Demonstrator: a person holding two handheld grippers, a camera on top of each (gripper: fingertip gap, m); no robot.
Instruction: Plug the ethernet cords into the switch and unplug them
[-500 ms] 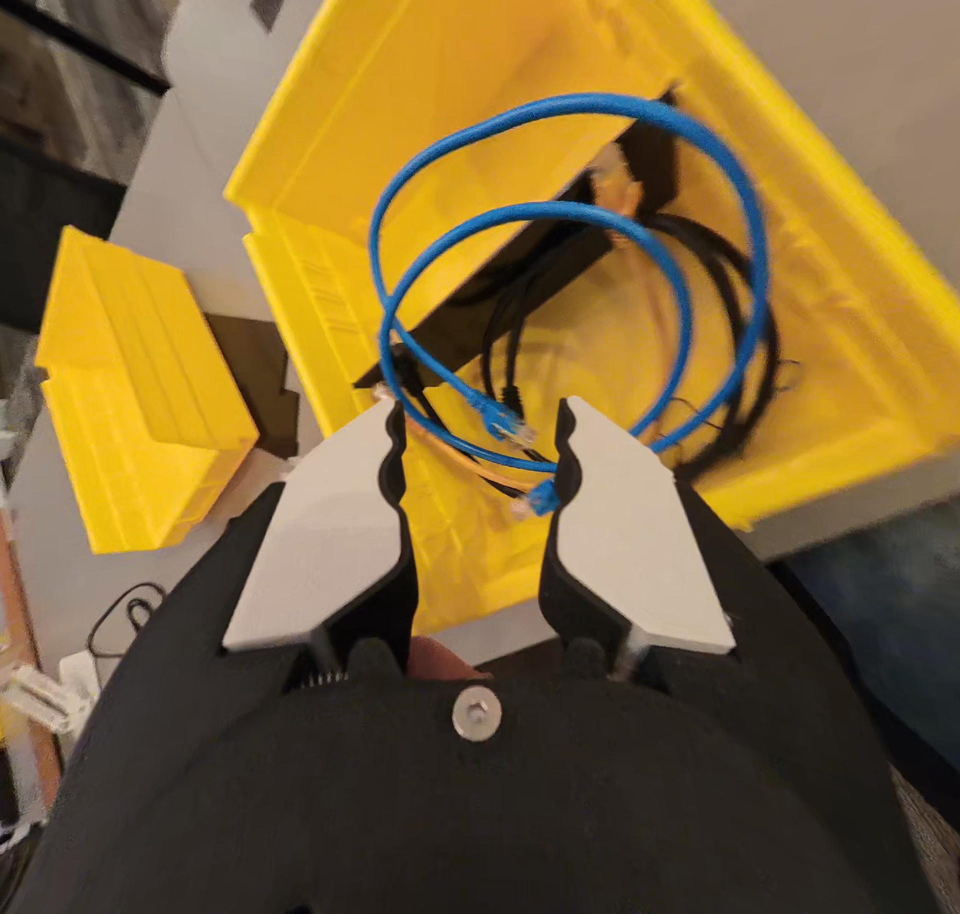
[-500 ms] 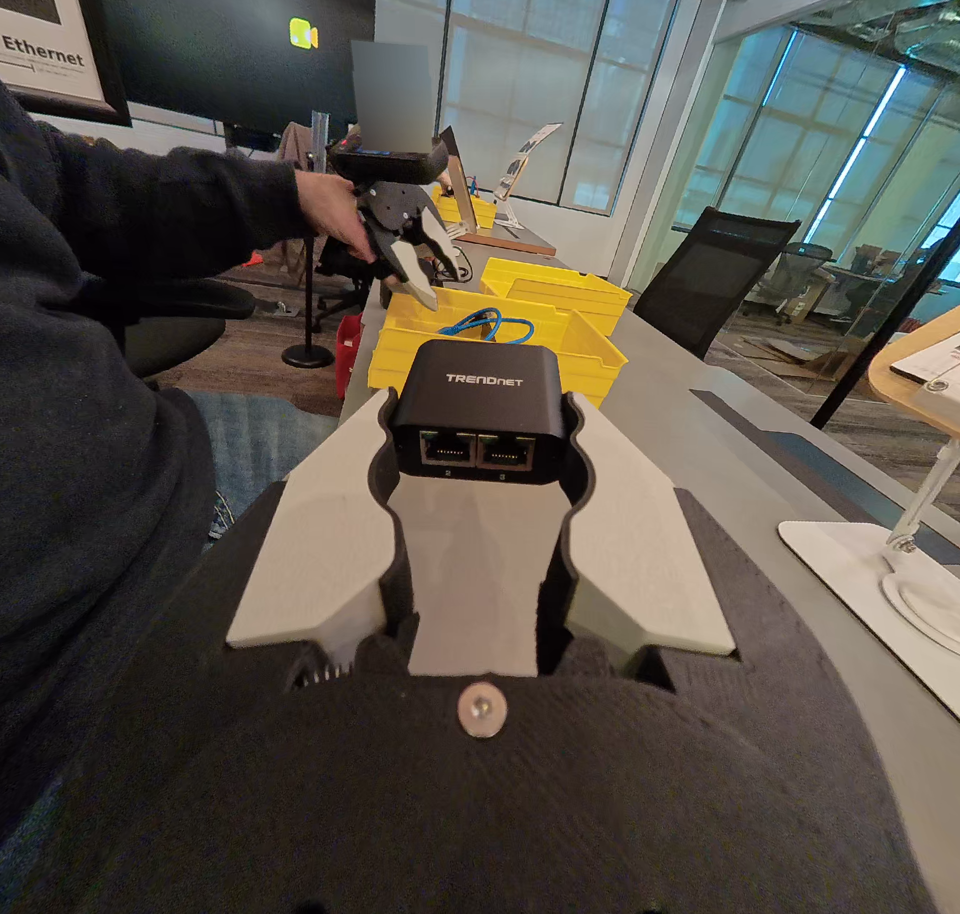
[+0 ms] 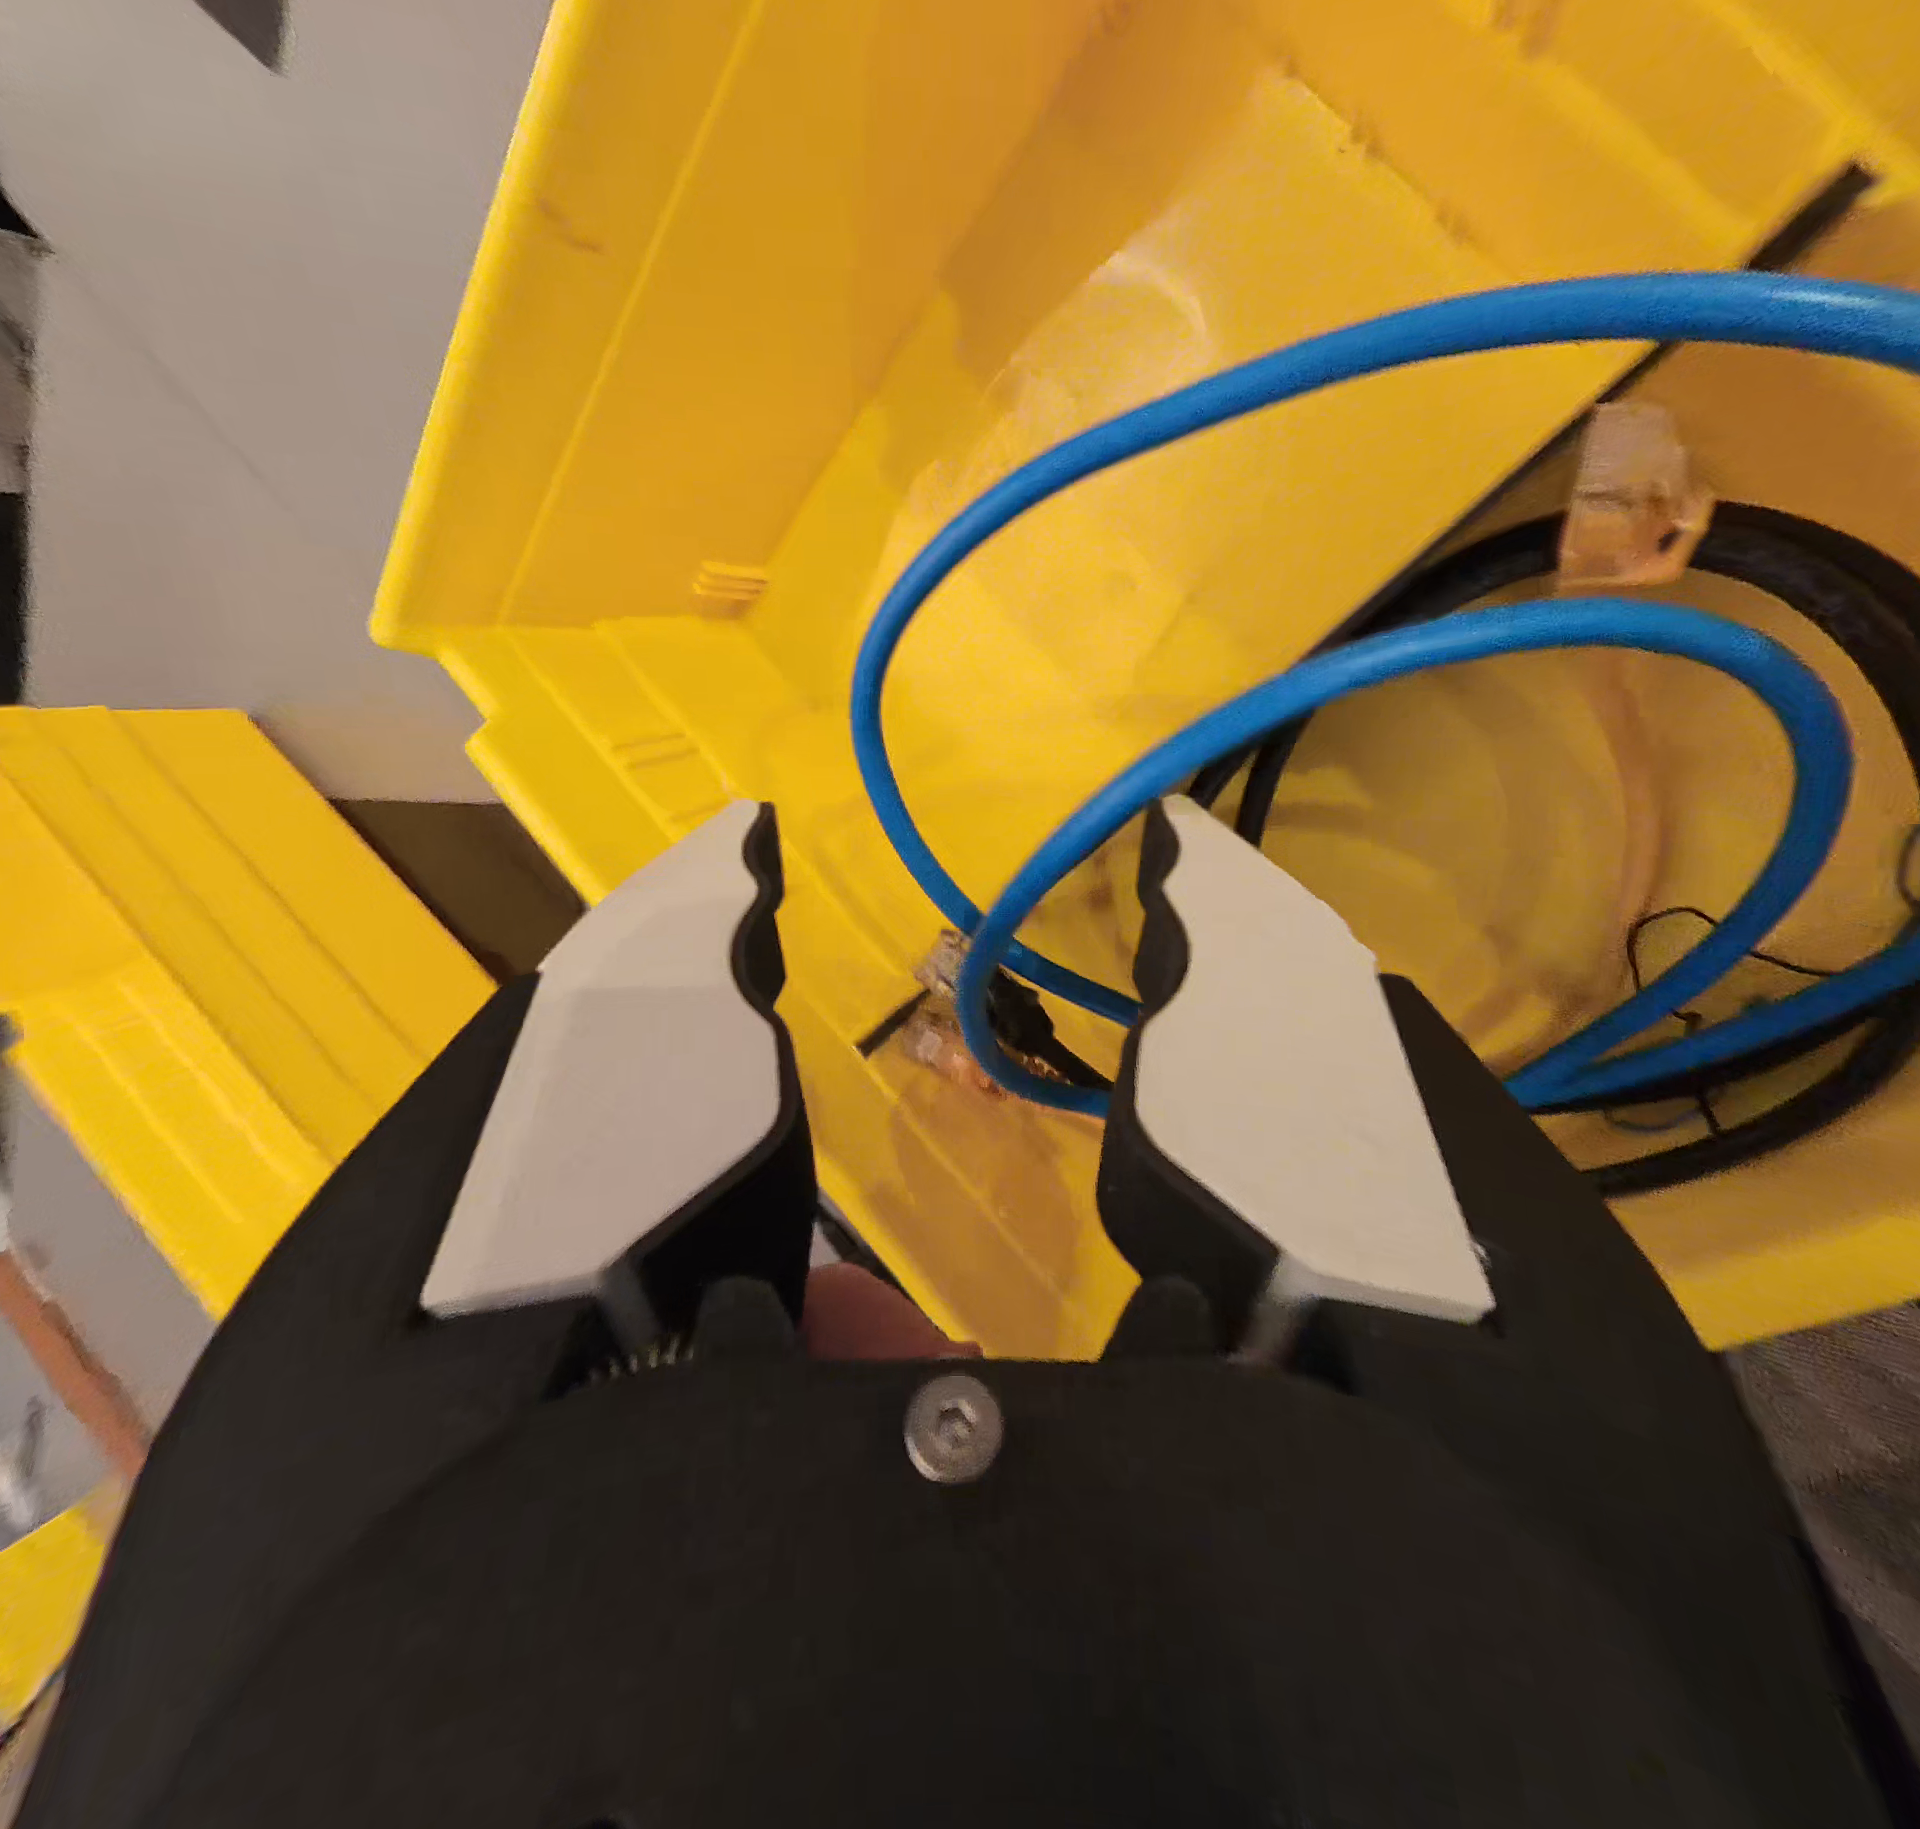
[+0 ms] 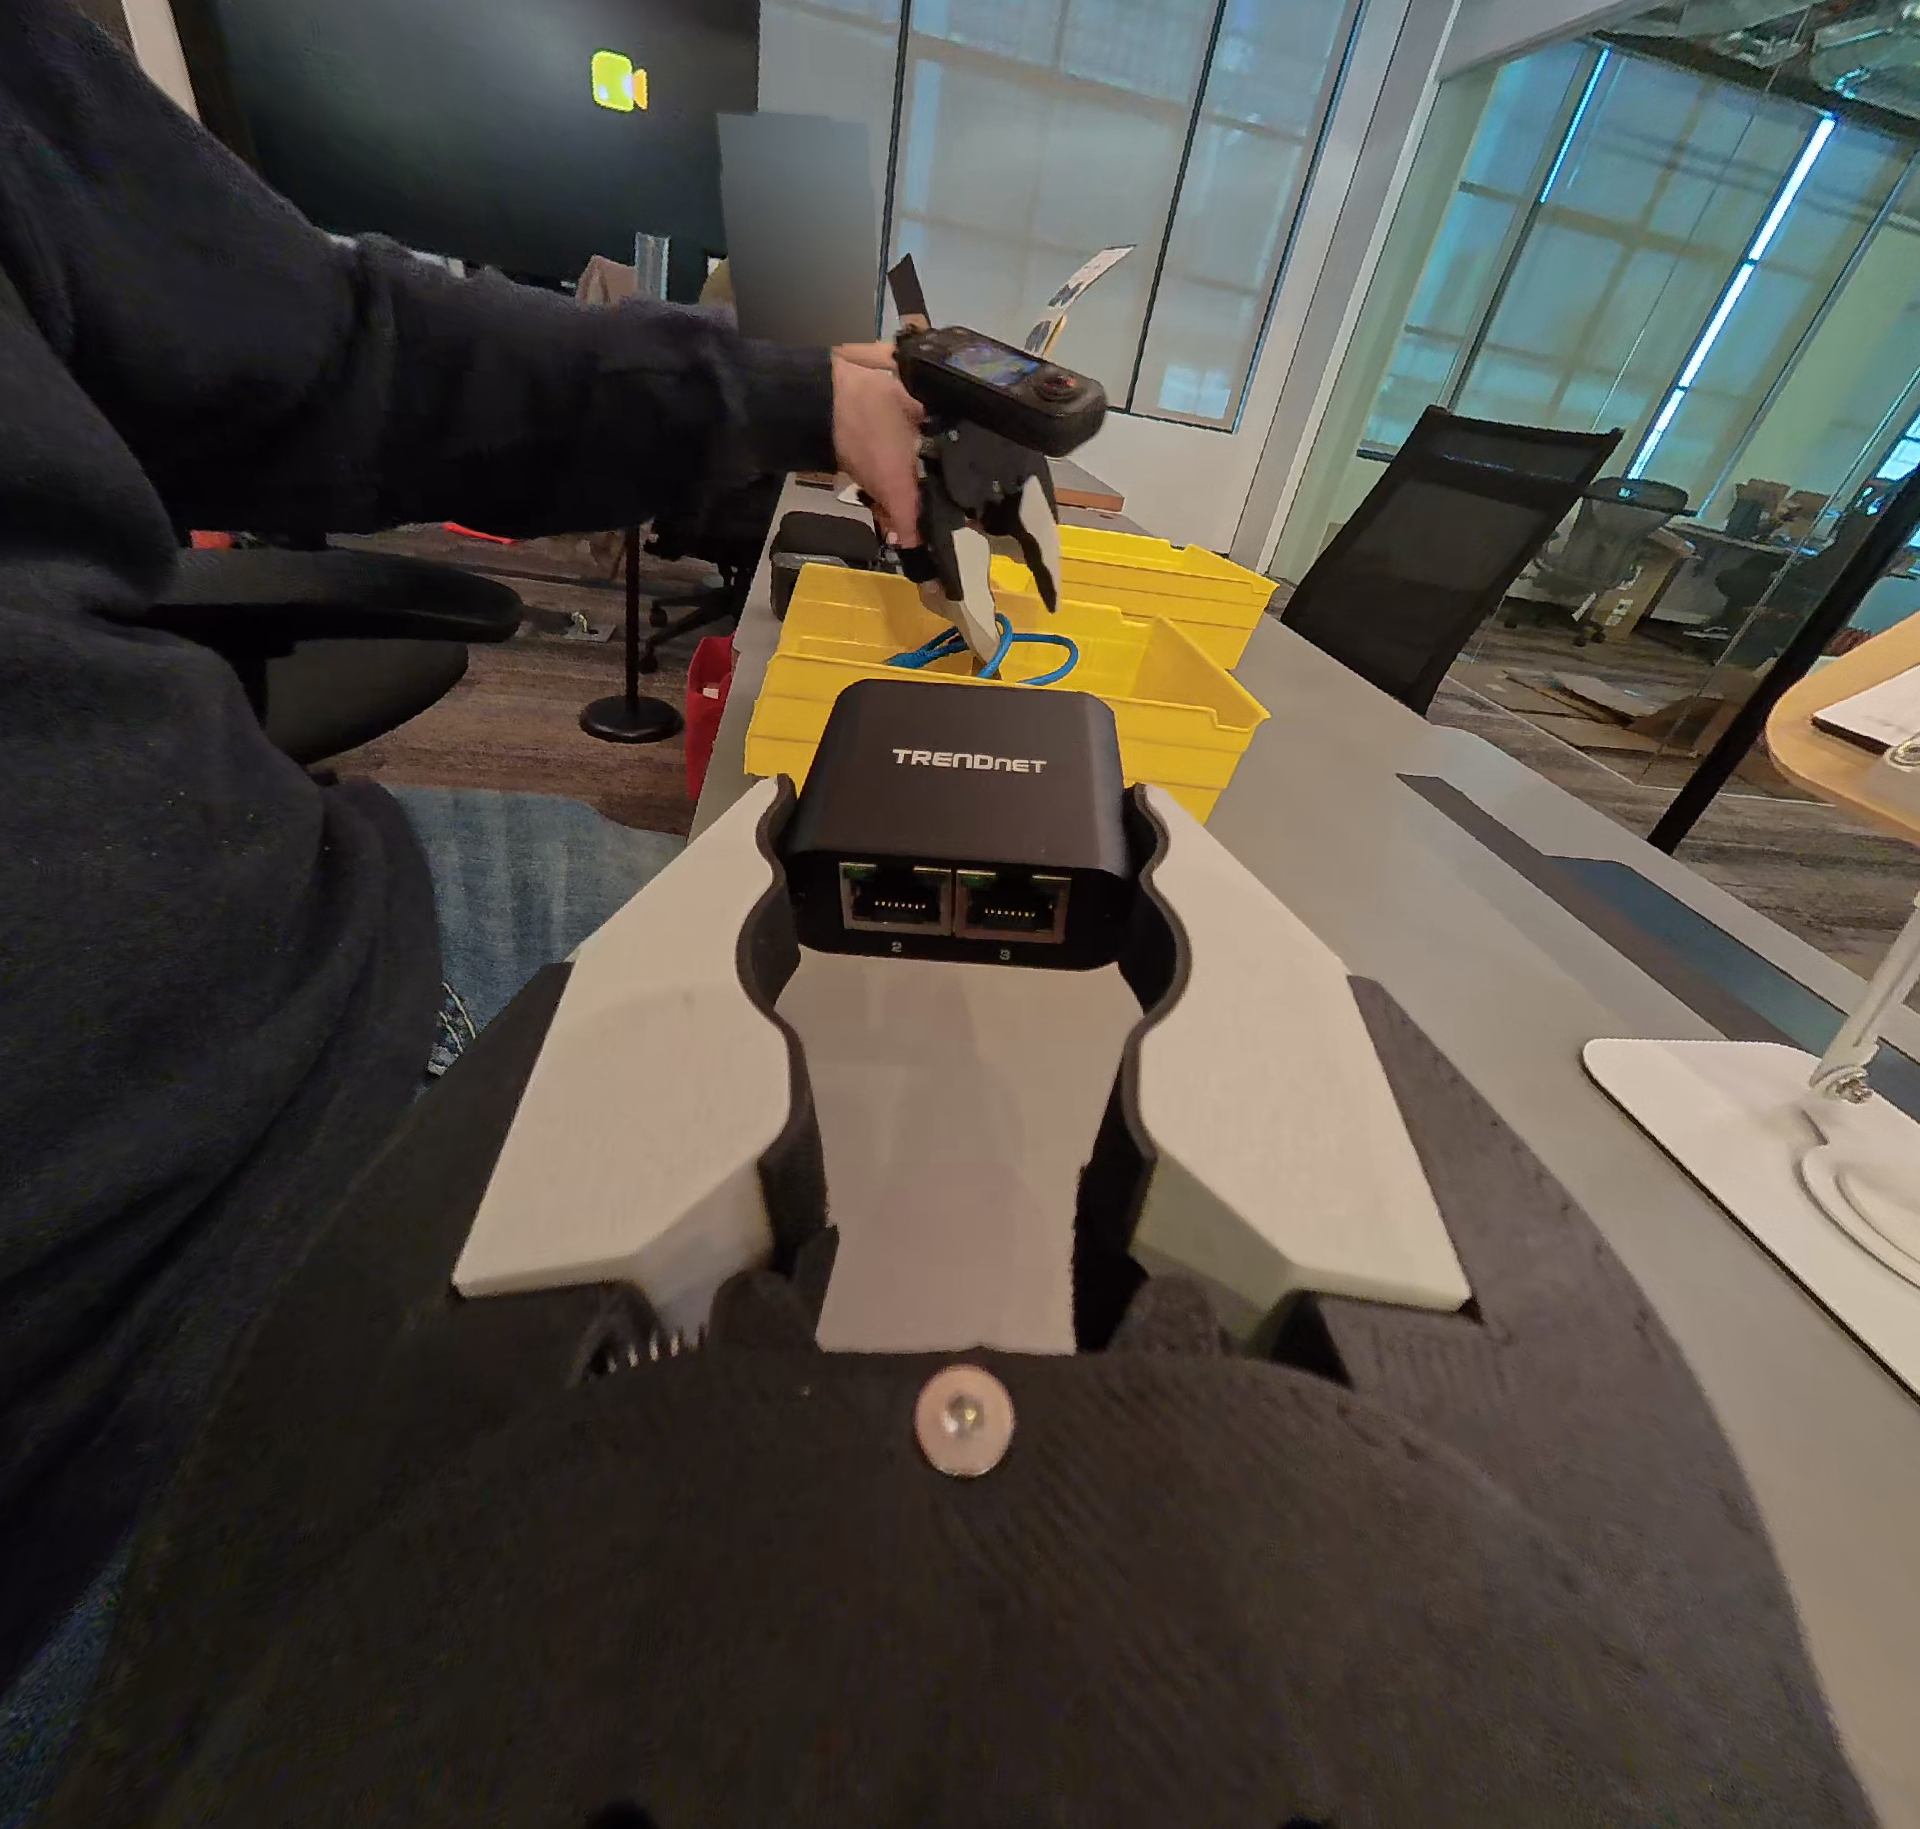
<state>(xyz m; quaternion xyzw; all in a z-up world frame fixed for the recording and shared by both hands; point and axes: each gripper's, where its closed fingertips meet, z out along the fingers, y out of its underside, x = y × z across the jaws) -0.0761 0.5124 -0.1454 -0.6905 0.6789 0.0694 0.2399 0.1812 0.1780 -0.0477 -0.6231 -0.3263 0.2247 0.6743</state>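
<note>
Left wrist view shows the left gripper (image 3: pixel 956 906) with its jaws set wide apart and nothing between them, pointing down into the near corner of a yellow bin (image 3: pixel 727 345). A blue ethernet cord (image 3: pixel 1351 678) lies coiled in 2 loops inside the bin, its curve crossing just beyond the right fingertip; a clear plug (image 3: pixel 940 990) sits at the bin's corner between the fingertips, and where the cord's own blue plugs lie I cannot tell. A black cable (image 3: pixel 1766 1145) coils under the blue loops, with an orange cord's plug (image 3: pixel 1621 501) at the upper right. A second yellow bin (image 3: pixel 177 948) stands to the left on the grey table (image 3: pixel 208 377).

Compared with 0.5 s ago, the left gripper has dropped closer to the bin, so the loops fill more of the view, and its jaws remain spread.

In the right wrist view, the person's dark sleeve (image 4: pixel 416 397) reaches across from the left, carrying the left gripper down over the bin. The right gripper (image 4: pixel 956 844) clamps the black switch (image 4: pixel 961 813) by its 2 sides; the switch lies flat, its 2 empty ports facing back toward the camera, its long axis running away along the table. It is placed as before. A black chair (image 4: pixel 1444 532) stands beyond the table on the right.
</note>
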